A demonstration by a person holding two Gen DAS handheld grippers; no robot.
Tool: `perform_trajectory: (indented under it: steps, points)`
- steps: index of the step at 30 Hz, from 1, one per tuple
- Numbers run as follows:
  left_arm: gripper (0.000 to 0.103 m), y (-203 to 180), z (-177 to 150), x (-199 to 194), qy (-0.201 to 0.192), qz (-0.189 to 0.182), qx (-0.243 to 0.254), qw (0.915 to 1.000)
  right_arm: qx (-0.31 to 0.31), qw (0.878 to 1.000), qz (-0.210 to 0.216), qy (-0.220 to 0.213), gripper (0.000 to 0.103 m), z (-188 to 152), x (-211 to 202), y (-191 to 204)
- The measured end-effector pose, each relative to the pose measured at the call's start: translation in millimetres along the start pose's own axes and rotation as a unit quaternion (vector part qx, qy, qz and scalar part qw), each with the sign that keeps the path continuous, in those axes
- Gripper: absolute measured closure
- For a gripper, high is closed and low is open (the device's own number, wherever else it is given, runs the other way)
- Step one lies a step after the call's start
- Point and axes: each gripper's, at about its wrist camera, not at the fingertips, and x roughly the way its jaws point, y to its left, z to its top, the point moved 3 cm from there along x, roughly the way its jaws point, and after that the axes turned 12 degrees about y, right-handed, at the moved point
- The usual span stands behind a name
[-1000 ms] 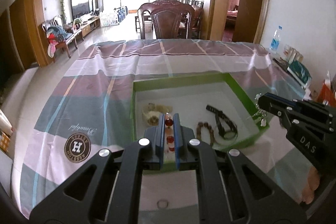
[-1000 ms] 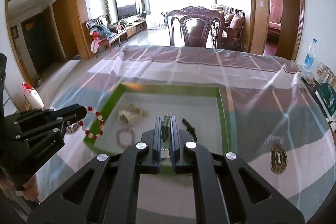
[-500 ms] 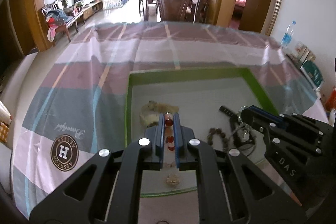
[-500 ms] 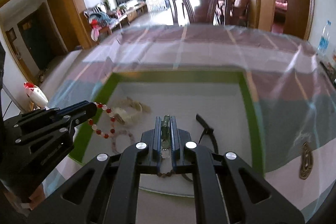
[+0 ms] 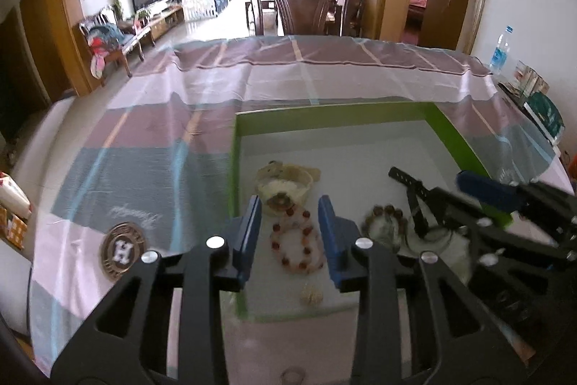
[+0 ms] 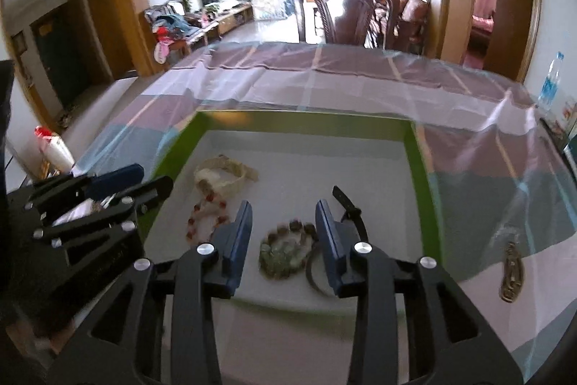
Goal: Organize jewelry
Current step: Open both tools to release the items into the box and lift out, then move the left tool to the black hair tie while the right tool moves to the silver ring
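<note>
A green-rimmed tray (image 5: 324, 118) (image 6: 303, 121) with a white floor lies on the tablecloth. My left gripper (image 5: 290, 204) hangs low over its near left part with its jaws opening. A red-and-white bead bracelet (image 5: 297, 246) (image 6: 207, 219) lies flat on the floor between the fingers, untouched by the pads. My right gripper (image 6: 284, 210) is also opening. A green-brown bead bracelet (image 6: 285, 251) (image 5: 384, 215) lies loose between its fingers. A cream watch (image 5: 285, 183) (image 6: 220, 177) and a black strap (image 5: 411, 190) (image 6: 351, 208) rest farther in.
A small pale trinket (image 5: 312, 294) sits near the tray's front rim. Round emblems (image 5: 122, 251) mark the striped cloth beside the tray. A dark wooden chair (image 5: 310, 6) stands at the far side of the table, and a water bottle (image 5: 501, 49) at the far right.
Both grippers have sunk toward the tray and their jaws have parted. The red bracelet and the green-brown bracelet, pinched before, now lie on the tray floor.
</note>
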Motion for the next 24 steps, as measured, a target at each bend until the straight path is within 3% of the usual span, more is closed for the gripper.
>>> perform_trajectory:
  steps: [3,9,14,17,22,24]
  points:
    - [0.07,5.0,-28.6,-18.5,-0.007,0.003,0.008,0.9999,-0.033,0.999,-0.002,0.001,0.067,-35.0,-18.1,-1.5]
    - [0.07,17.7,-98.7,-1.4,0.057,-0.004,0.004,0.9984,-0.067,0.992,-0.026,0.1,0.067,-128.2,-11.2,-27.8]
    - [0.07,19.1,-118.2,6.4,0.073,0.002,0.005,0.9973,-0.059,0.987,0.003,0.147,0.067,-183.2,-19.9,-26.6]
    - [0.07,15.7,-121.2,12.2,0.08,0.001,0.005,0.9968,-0.061,0.985,0.018,0.158,0.067,-195.1,-17.2,-17.7]
    - [0.07,5.1,-126.2,11.3,0.082,0.0,0.016,0.9965,-0.069,0.984,0.032,0.16,0.077,-201.1,-14.0,-3.0]
    - [0.07,3.2,-127.4,9.2,0.081,-0.001,0.018,0.9965,-0.084,0.984,0.02,0.157,0.079,-201.4,-15.1,3.4]
